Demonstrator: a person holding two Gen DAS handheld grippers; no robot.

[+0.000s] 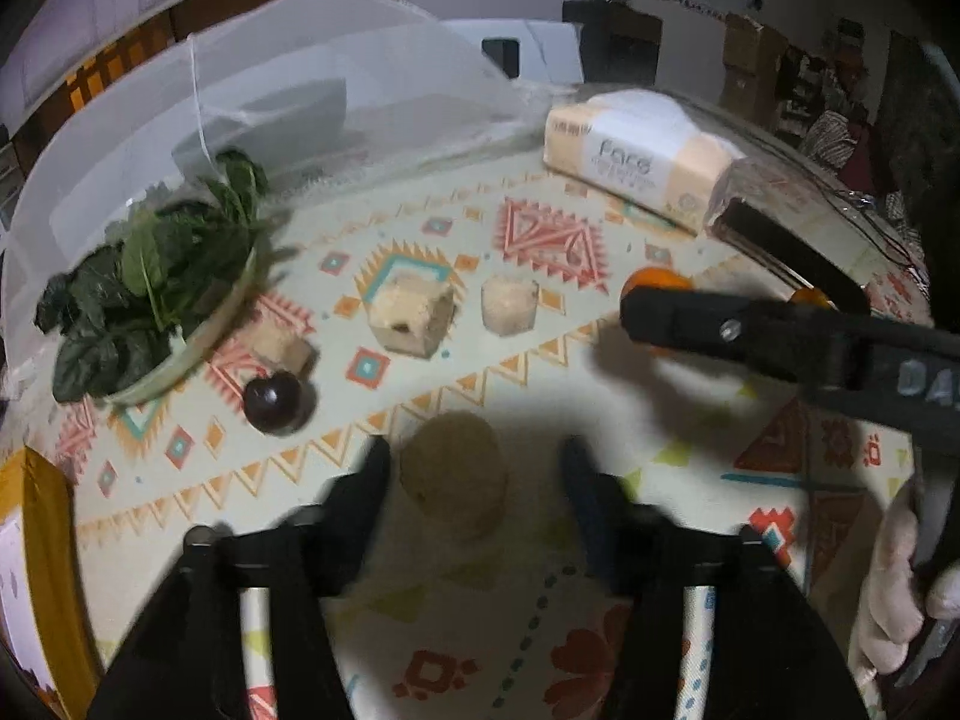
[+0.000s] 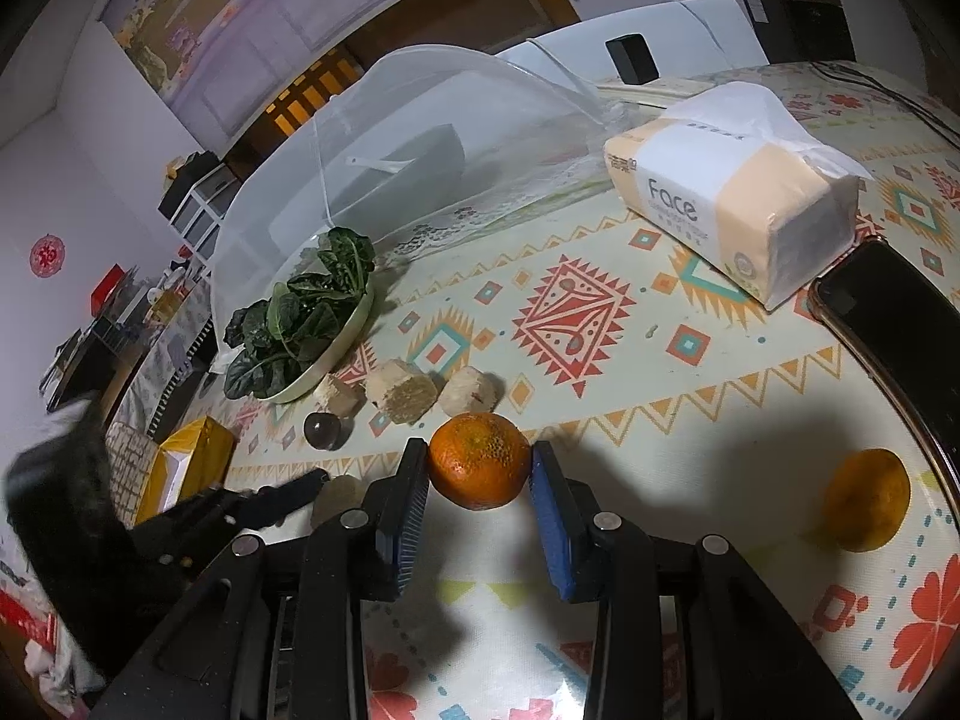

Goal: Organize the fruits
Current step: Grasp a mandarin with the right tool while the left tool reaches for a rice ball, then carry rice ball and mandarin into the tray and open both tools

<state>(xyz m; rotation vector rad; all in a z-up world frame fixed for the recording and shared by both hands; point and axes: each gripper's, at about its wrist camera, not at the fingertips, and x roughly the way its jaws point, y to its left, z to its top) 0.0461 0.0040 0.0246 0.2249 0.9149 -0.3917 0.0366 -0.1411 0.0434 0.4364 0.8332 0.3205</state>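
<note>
the right gripper (image 2: 480,471) pinched a mandarin orange (image 2: 479,459) between its blue pads (image 2: 549,516), the fruit resting just above the patterned tablecloth (image 2: 660,420). a second mandarin (image 2: 867,499) lay well apart to the right, near the table's edge and a black phone (image 2: 894,324).

the left gripper (image 1: 474,468) pointed down at a round tan fruit (image 1: 453,489), possibly a kiwi. its fingers (image 1: 360,480) stood on either side of that fruit with gaps showing, so the jaws were spread and not pressing on it. the left wrist view was blurred here.

beyond the tan fruit, a dark plum (image 1: 277,401) sat near a pale green plate (image 1: 198,342) heaped with spinach leaves (image 1: 150,288). three pale cut chunks (image 1: 414,315) lay in a loose row between the plate and the held mandarin; what they were could not be told. a white mesh food cover (image 2: 432,138) stood tilted behind the plate, over a grey bowl (image 2: 408,168) holding a white spoon. a pack of facial tissues (image 2: 732,198) lay farther back on the right. a yellow box (image 2: 192,462) sat at the table's left edge.
</note>
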